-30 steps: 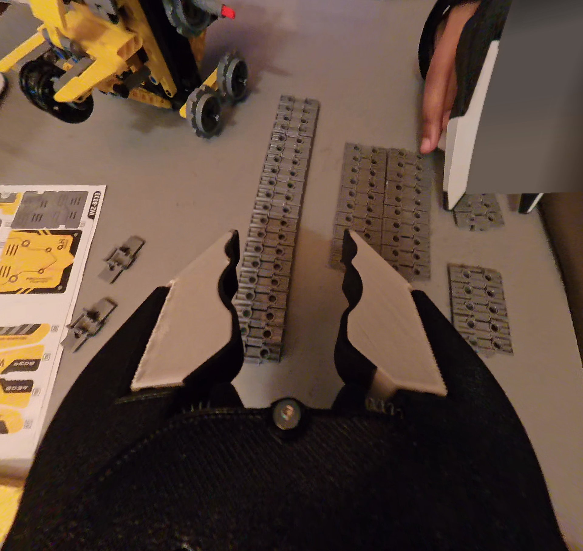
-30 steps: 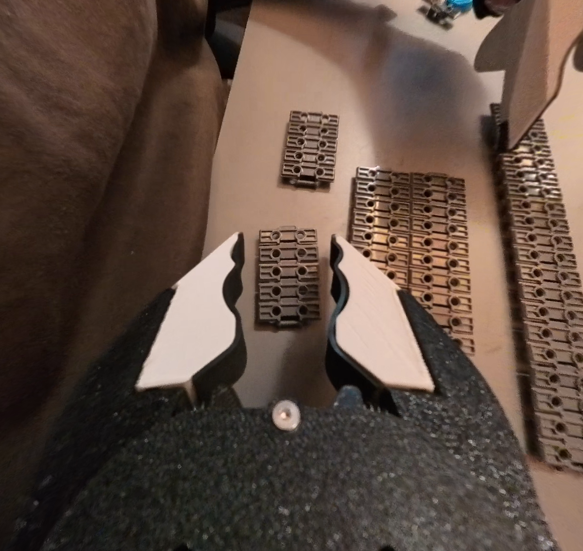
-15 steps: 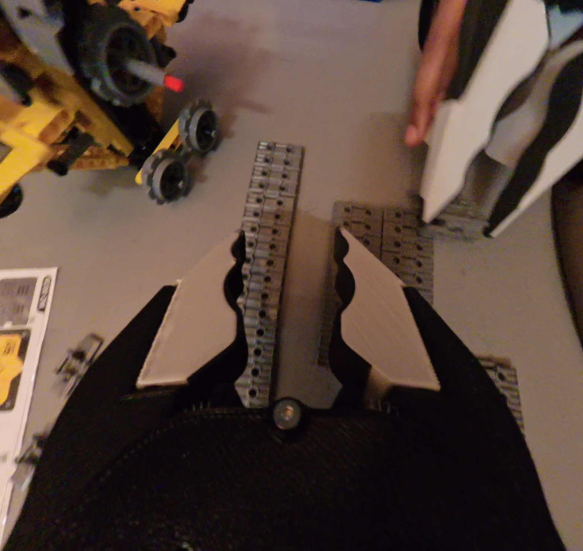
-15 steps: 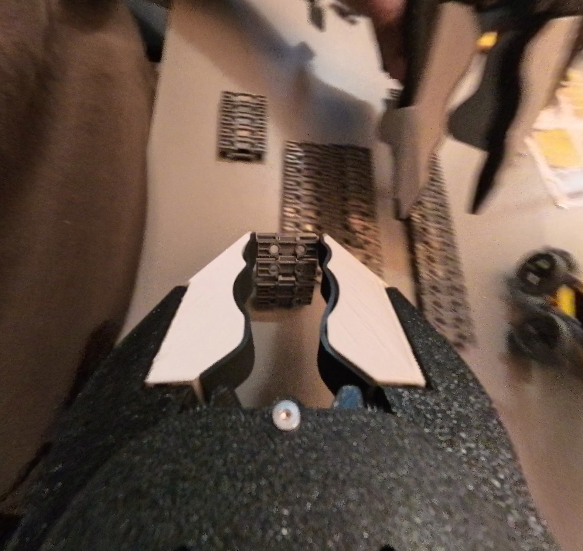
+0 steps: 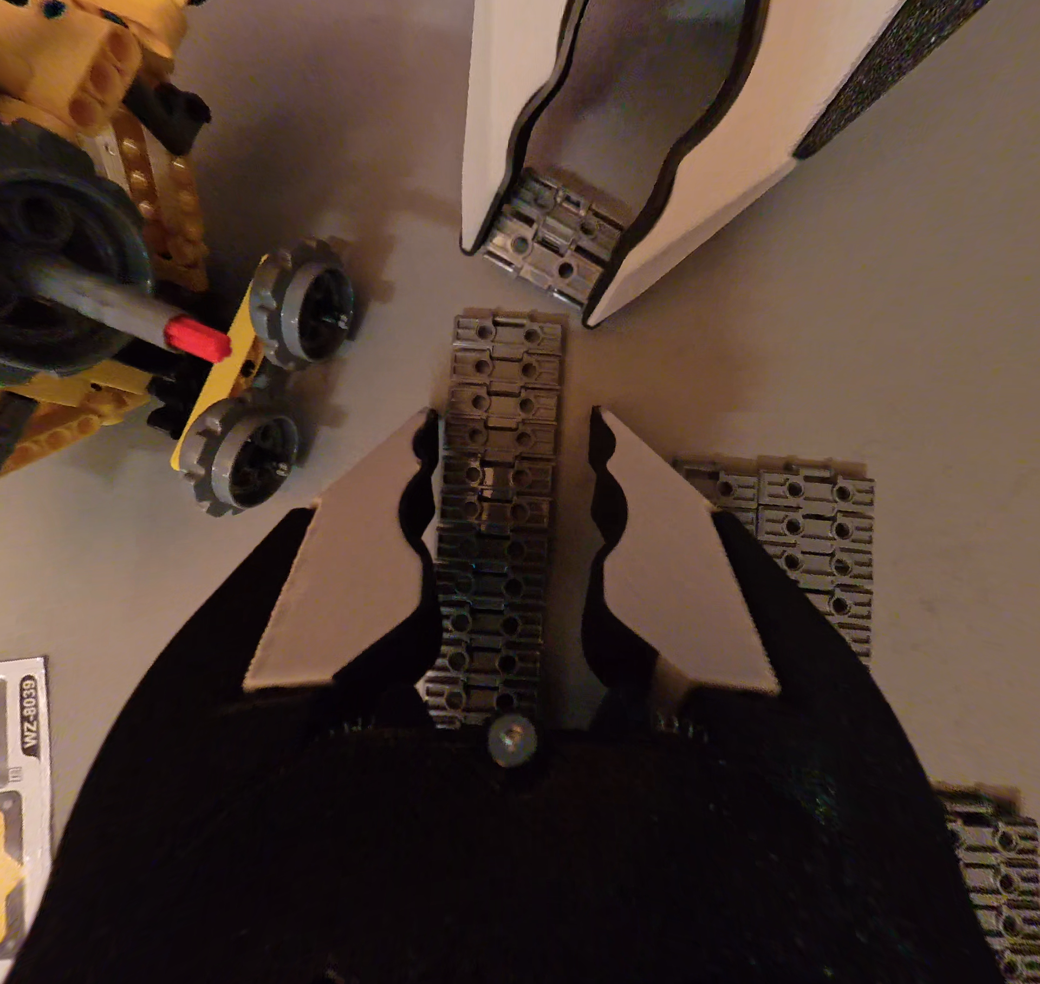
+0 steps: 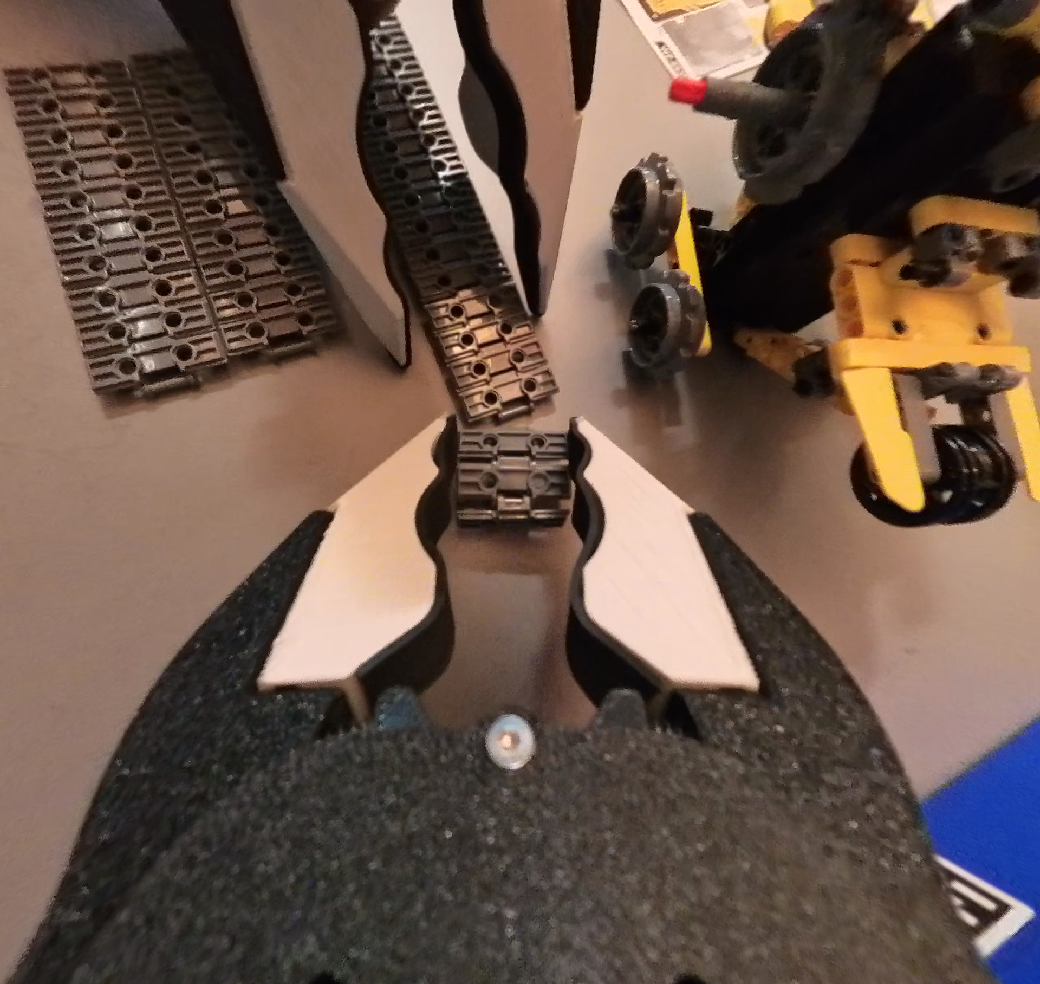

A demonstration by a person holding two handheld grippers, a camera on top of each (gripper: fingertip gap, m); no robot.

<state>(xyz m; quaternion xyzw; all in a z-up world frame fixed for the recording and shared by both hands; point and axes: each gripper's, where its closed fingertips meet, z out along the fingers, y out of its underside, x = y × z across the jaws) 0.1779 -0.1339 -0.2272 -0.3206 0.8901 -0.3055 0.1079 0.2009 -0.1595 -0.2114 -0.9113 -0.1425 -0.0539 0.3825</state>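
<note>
Grey counter [image 5: 844, 309] is carrying loose track pieces and a yellow brick vehicle [image 6: 878, 259] (half built, wheels showing). Right tongs [image 6: 511, 429] are clamping a short track segment [image 6: 513, 475] just beside the long track strip's [image 5: 498, 512] far end. Left tongs [image 5: 513, 412] are standing apart, straddling that strip. A double track panel [image 6: 163, 225] is lying nearby.
</note>
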